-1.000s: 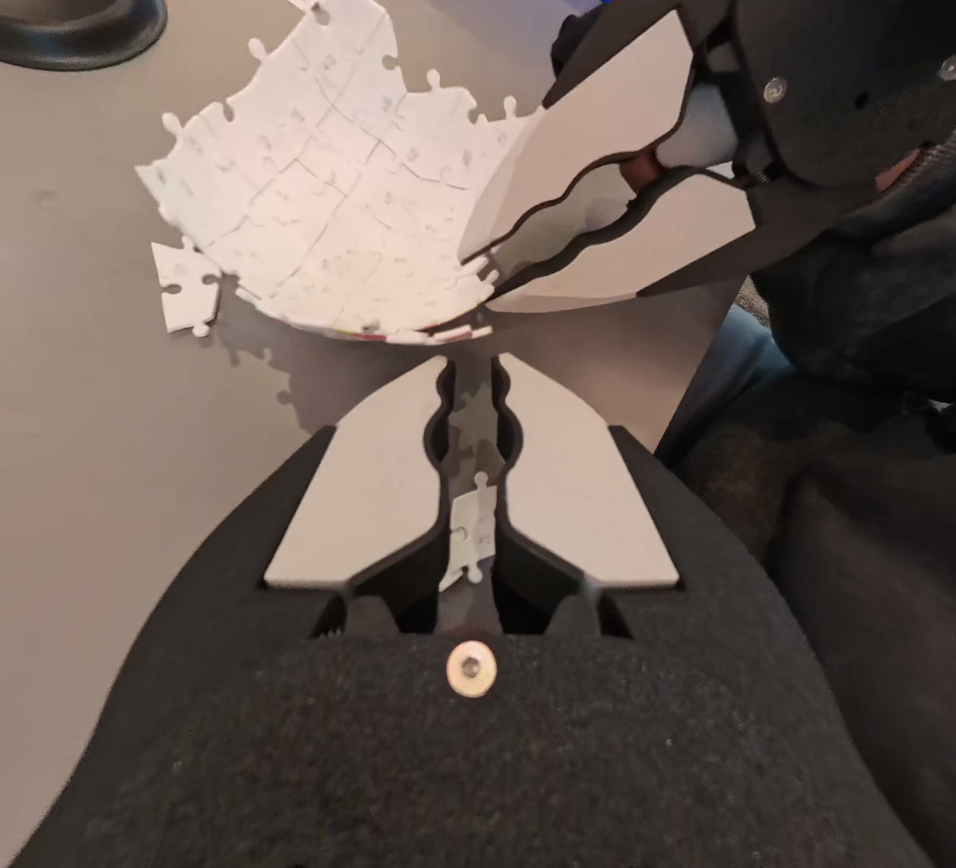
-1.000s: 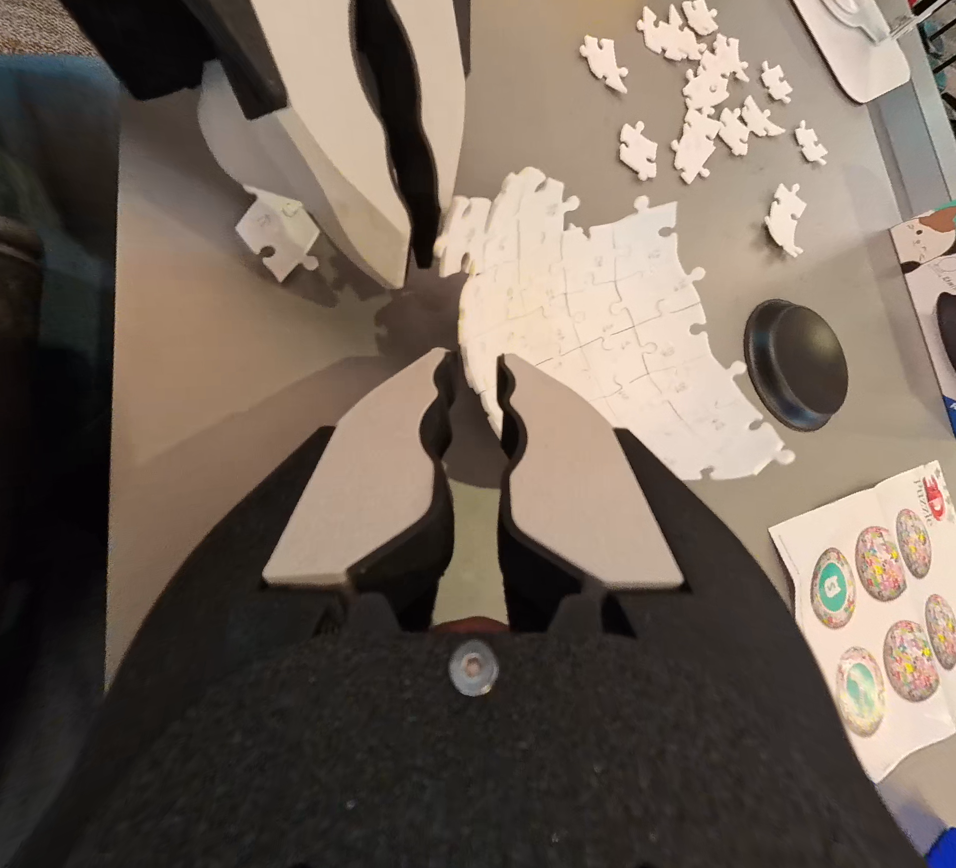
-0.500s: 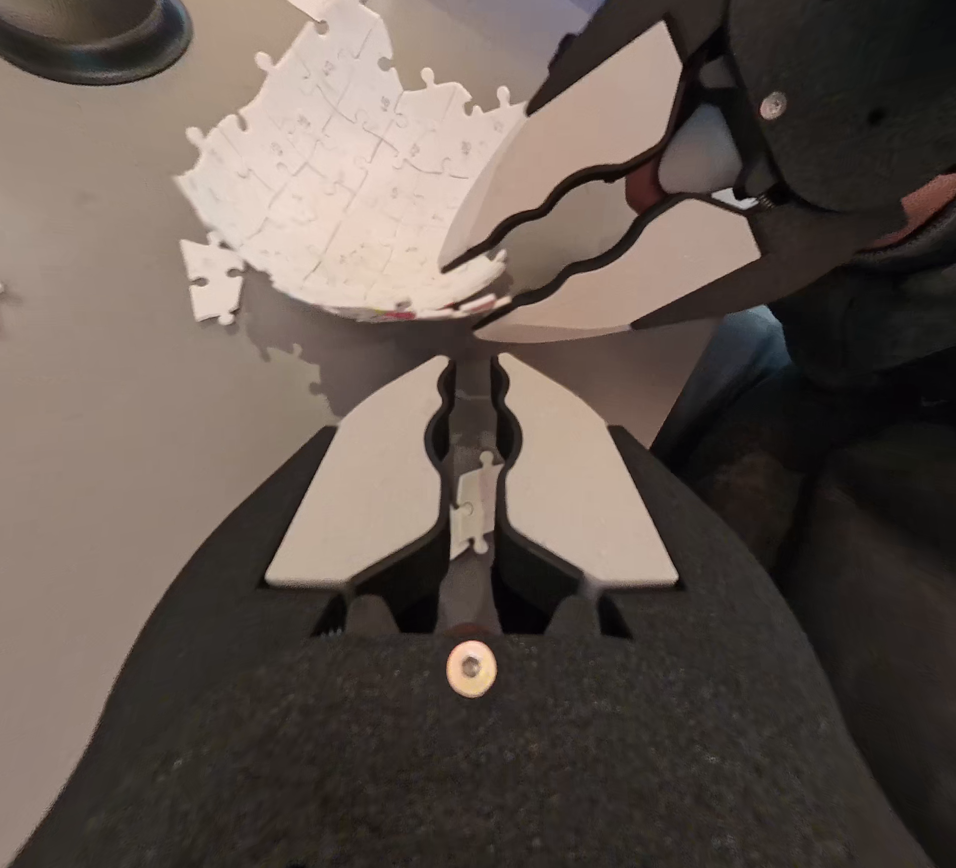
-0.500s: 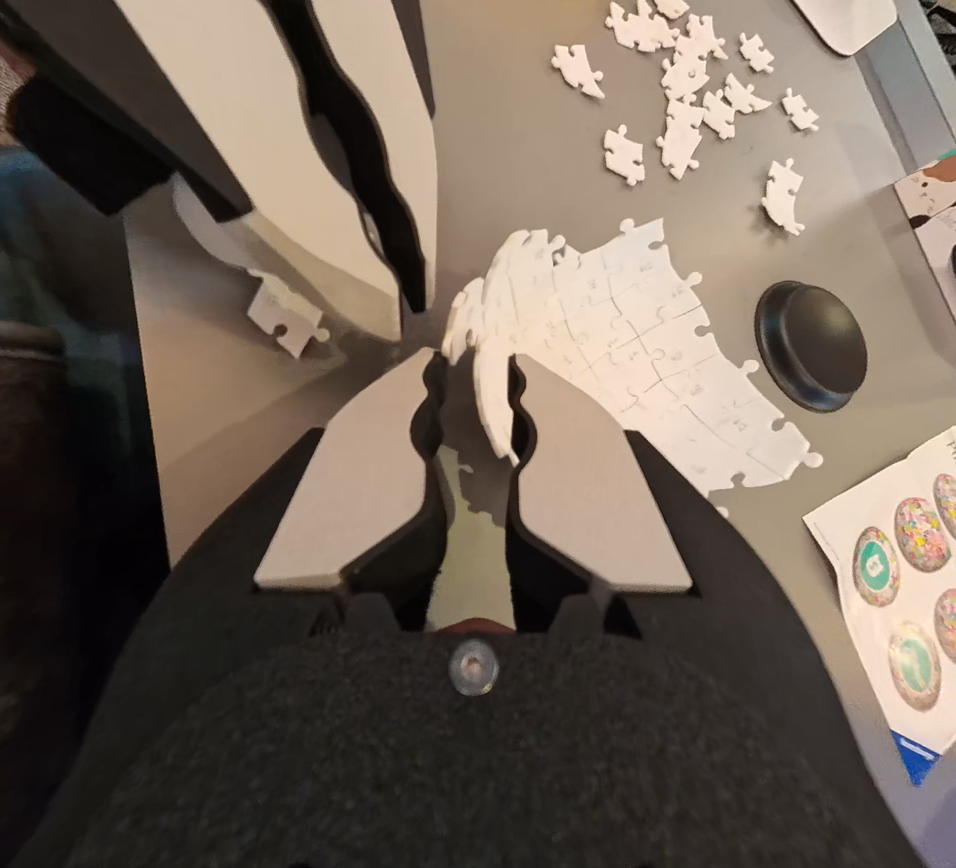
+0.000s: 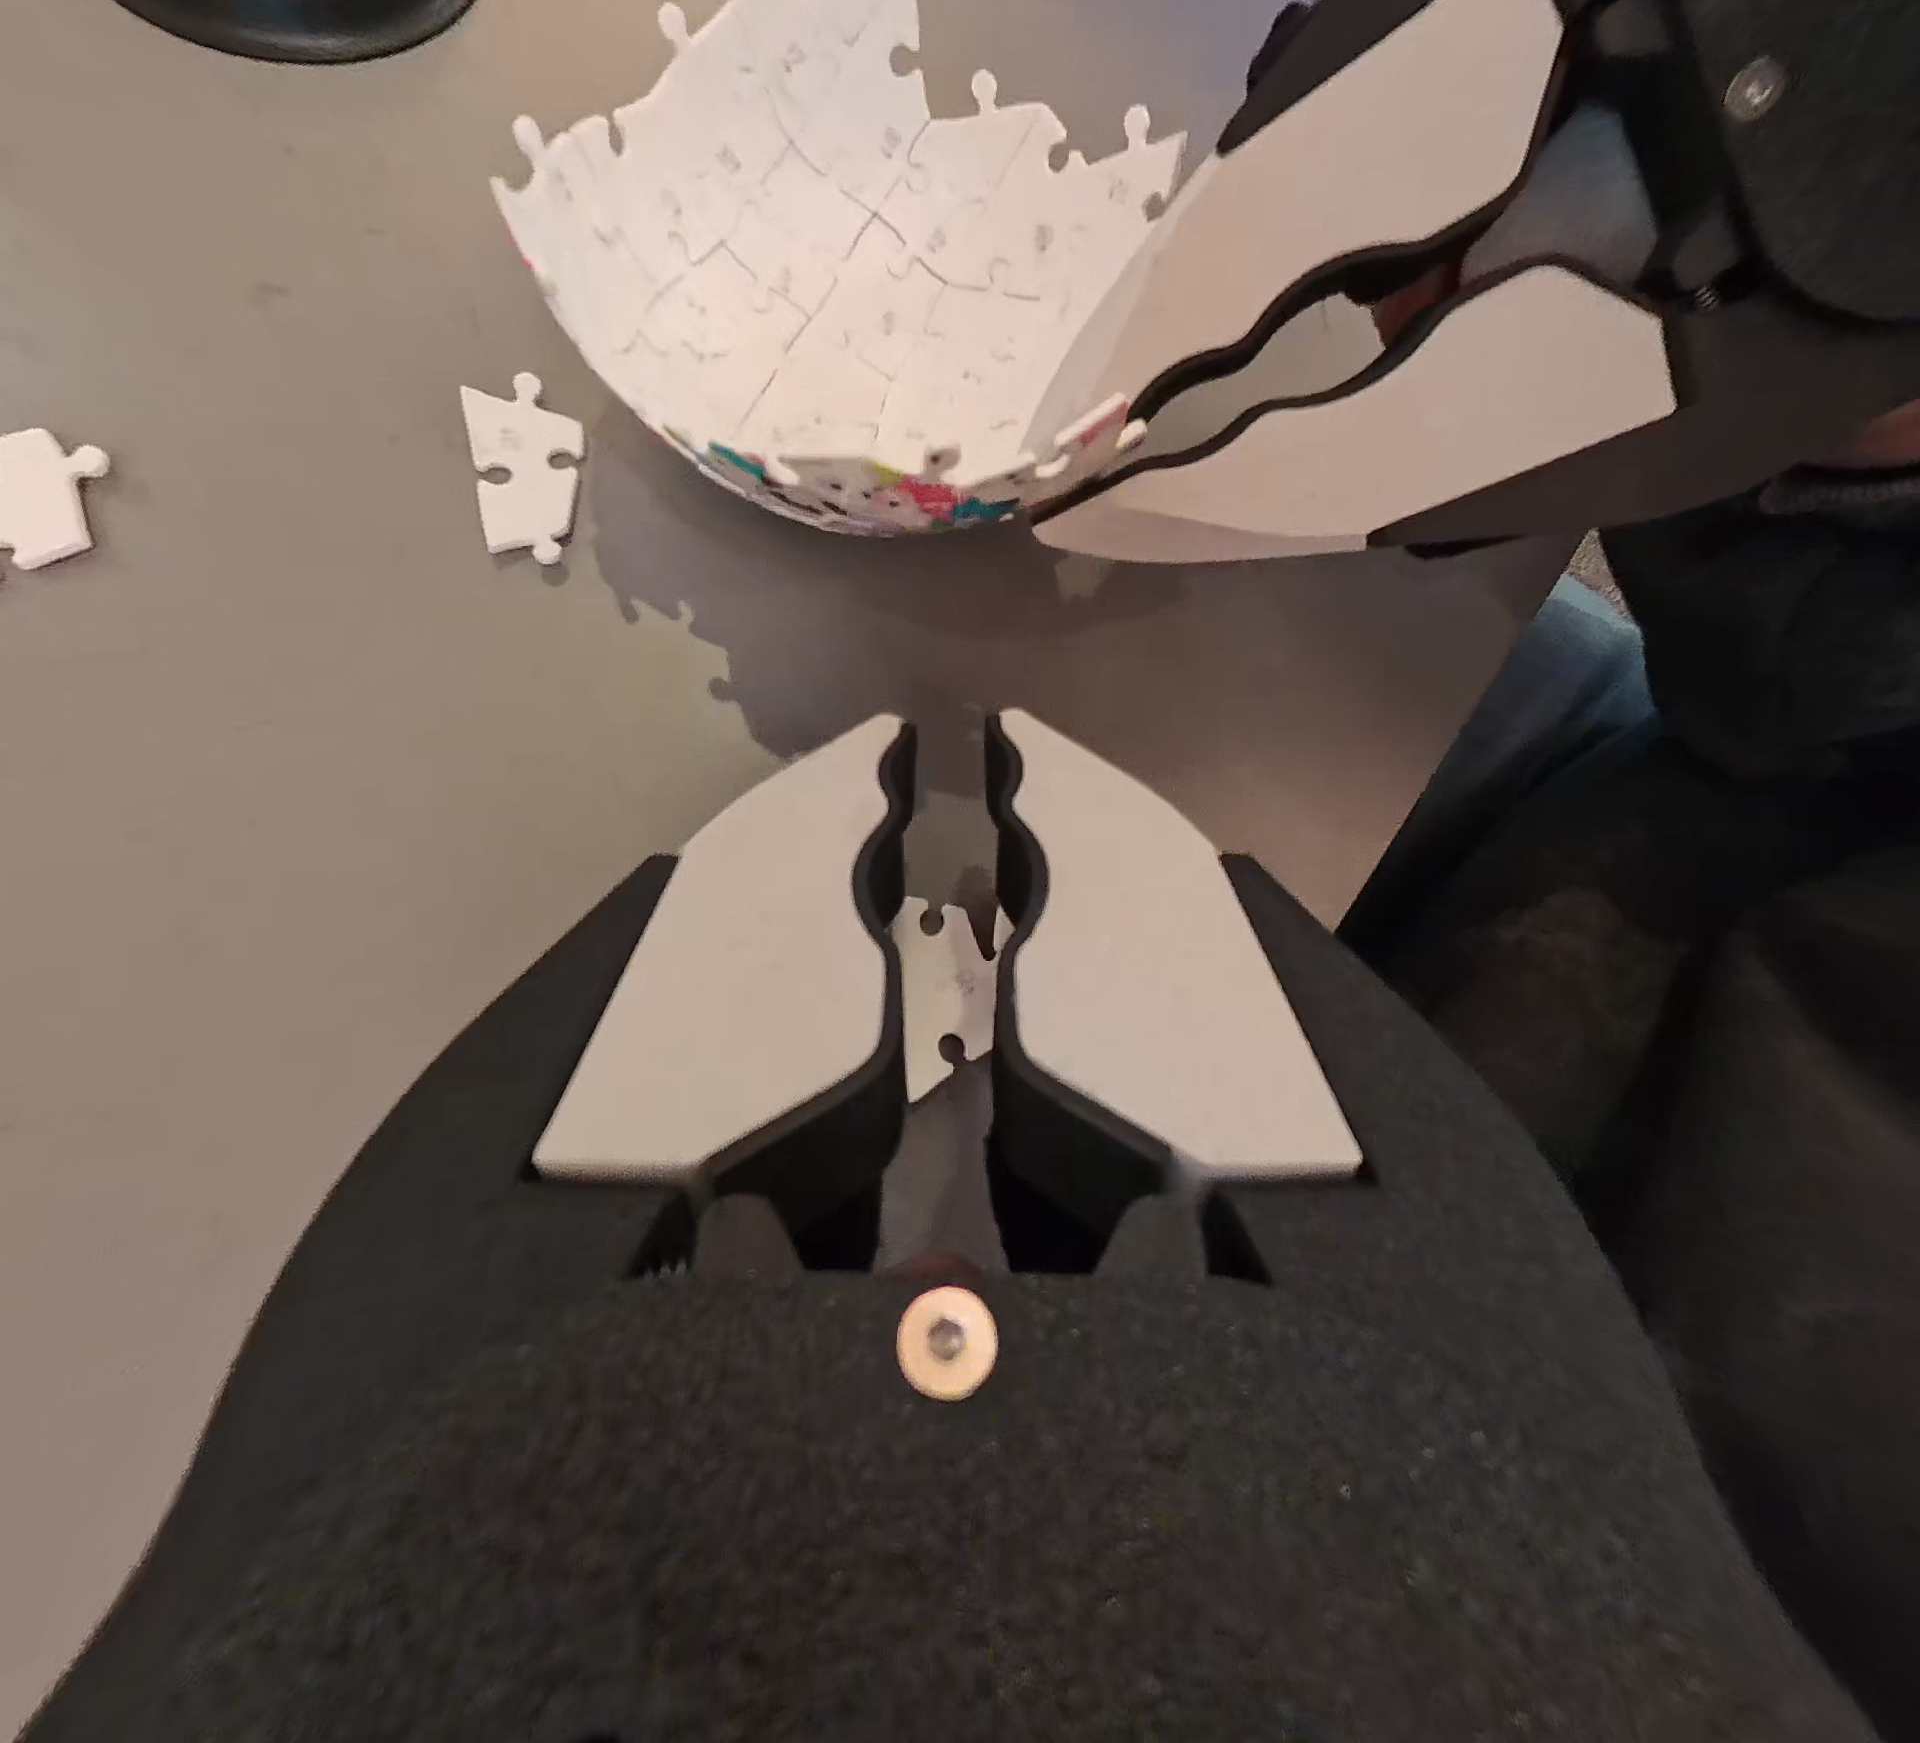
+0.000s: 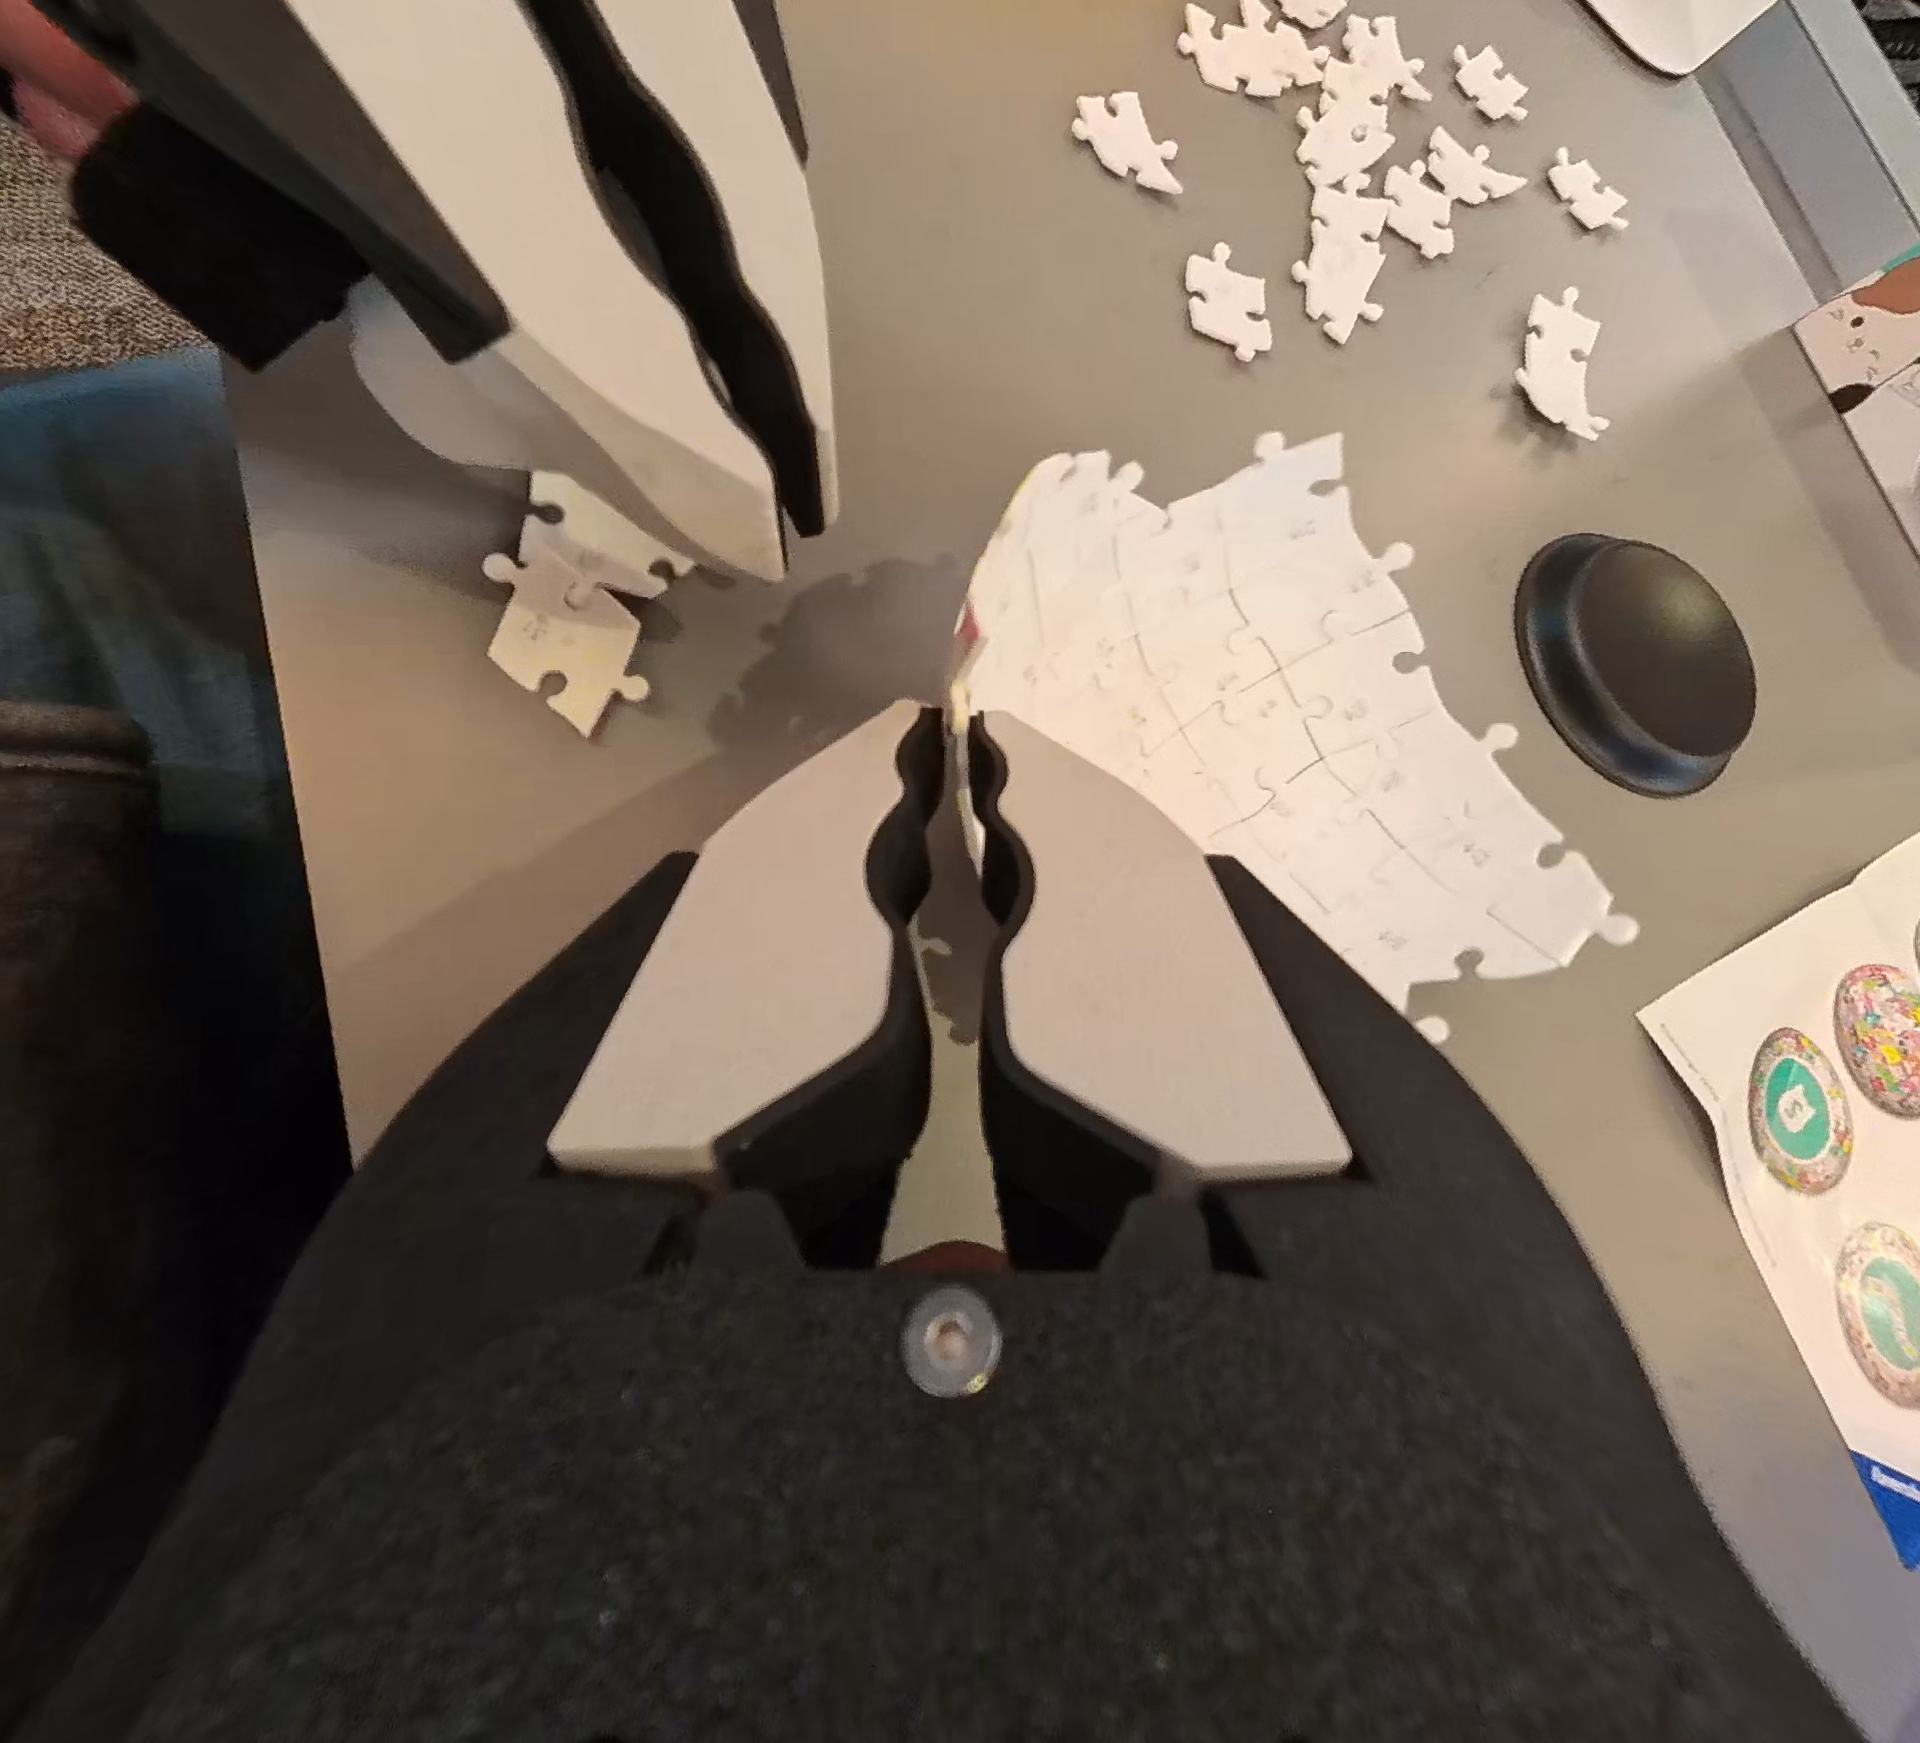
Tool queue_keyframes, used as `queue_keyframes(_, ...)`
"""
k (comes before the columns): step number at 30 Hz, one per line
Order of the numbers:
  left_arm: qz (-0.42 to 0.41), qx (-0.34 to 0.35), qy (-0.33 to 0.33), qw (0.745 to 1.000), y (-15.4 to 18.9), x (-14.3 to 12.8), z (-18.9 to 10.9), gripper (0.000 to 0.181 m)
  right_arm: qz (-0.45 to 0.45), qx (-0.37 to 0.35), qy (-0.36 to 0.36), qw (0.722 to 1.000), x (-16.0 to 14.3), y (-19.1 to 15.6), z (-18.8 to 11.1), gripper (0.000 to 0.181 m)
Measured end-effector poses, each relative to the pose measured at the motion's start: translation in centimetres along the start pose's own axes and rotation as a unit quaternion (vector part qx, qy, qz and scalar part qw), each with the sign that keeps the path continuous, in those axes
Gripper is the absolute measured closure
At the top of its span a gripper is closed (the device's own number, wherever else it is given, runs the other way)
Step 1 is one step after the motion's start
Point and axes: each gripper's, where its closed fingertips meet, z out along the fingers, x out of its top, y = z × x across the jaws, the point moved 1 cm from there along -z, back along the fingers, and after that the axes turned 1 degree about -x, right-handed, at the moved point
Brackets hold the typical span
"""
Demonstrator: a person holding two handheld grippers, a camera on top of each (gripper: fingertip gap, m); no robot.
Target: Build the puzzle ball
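Observation:
The partly built puzzle ball [image 5: 831,270] is a curved white shell on the grey table, with its coloured outer side showing underneath; it also shows in the right wrist view [image 6: 1247,706]. My right gripper [image 6: 951,727] is shut on the shell's near rim and tips it up, also visible in the left wrist view [image 5: 1101,467]. My left gripper [image 5: 951,732] is empty, its jaws a narrow gap apart, and hovers over a loose white piece [image 5: 940,997]. From the right wrist view the left gripper [image 6: 800,535] is left of the shell.
A loose piece [image 5: 525,472] lies just left of the shell. Several loose pieces [image 6: 1351,124] lie scattered further back. A black domed stand [image 6: 1631,665] sits beyond the shell and a printed leaflet [image 6: 1818,1122] to its right. The table edge and a person's legs are close by. The tips of one gripper are about 4 cm away from the tips of the other. The loose white piece [image 5: 940,997] sits 6 cm or so from the ends of my left fingers. The right camera catches it too, in the right wrist view [image 6: 595,536].
My right gripper has closed on the shell's rim and tilted the shell up, so its coloured outside shows. My left gripper has drawn back from the shell, its gap unchanged.

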Motion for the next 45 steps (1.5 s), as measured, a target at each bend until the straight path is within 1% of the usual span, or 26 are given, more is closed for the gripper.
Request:
queue_keyframes(4,0.012,0.007,-0.012,1.0,0.1,-0.3,0.4,0.169,-0.003,0.005,0.0,1.0,-0.1,0.0,-0.1,0.178)
queue_keyframes(13,0.007,0.0,-0.012,1.0,0.2,-0.3,0.5,0.169,0.0,-0.003,0.002,1.0,-0.3,0.5,-0.3,0.177)
queue_keyframes(16,0.008,-0.006,-0.015,1.0,0.5,-0.4,0.8,0.169,0.014,-0.001,0.004,1.0,-0.2,0.7,-0.4,0.168)
queue_keyframes(20,0.017,-0.002,-0.024,1.0,0.6,-0.6,1.1,0.169,0.017,0.0,-0.004,1.0,-0.7,0.9,-0.5,0.172)
queue_keyframes(23,0.027,0.006,-0.004,1.0,0.6,0.2,0.8,0.17,0.01,0.0,-0.016,1.0,-1.2,0.9,-0.4,0.172)
queue_keyframes(25,0.055,0.016,0.02,0.998,0.5,1.1,0.5,0.172,0.01,0.004,-0.017,1.0,-1.3,0.9,-0.5,0.174)
queue_keyframes(28,0.152,0.049,0.036,0.987,0.4,2.7,0.5,0.179,0.009,0.018,-0.017,1.0,-1.5,0.6,-0.5,0.176)
queue_keyframes(30,0.218,0.061,0.043,0.973,0.9,3.7,0.8,0.179,0.003,0.016,-0.013,1.0,-1.5,0.8,-0.6,0.177)
queue_keyframes(32,0.268,0.073,0.031,0.96,1.1,4.3,1.1,0.179,0.001,0.022,-0.009,1.0,-1.4,0.9,-1.0,0.178)
queue_keyframes(34,0.297,0.073,0.009,0.952,1.4,4.7,1.3,0.173,-0.002,0.029,-0.011,1.0,-1.5,1.1,-1.3,0.178)
queue_keyframes(35,0.3,0.068,0.0,0.951,1.5,4.8,1.2,0.171,-0.004,0.03,-0.01,0.999,-1.5,1.3,-1.5,0.179)
queue_keyframes(39,0.281,0.0,-0.036,0.959,2.8,4.6,0.9,0.166,-0.017,0.056,-0.019,0.998,-2.1,1.1,-2.0,0.178)
queue_keyframes(41,0.292,-0.015,-0.048,0.955,3.1,4.8,0.8,0.166,-0.035,0.066,-0.025,0.997,-2.4,0.9,-2.3,0.178)
queue_keyframes(43,0.308,-0.029,-0.064,0.949,3.4,5.1,0.8,0.16,-0.048,0.07,-0.025,0.996,-2.5,0.9,-2.5,0.178)
queue_keyframes(45,0.319,-0.053,-0.084,0.943,3.9,5.1,1.0,0.159,-0.053,0.079,-0.021,0.995,-2.5,0.7,-2.8,0.179)
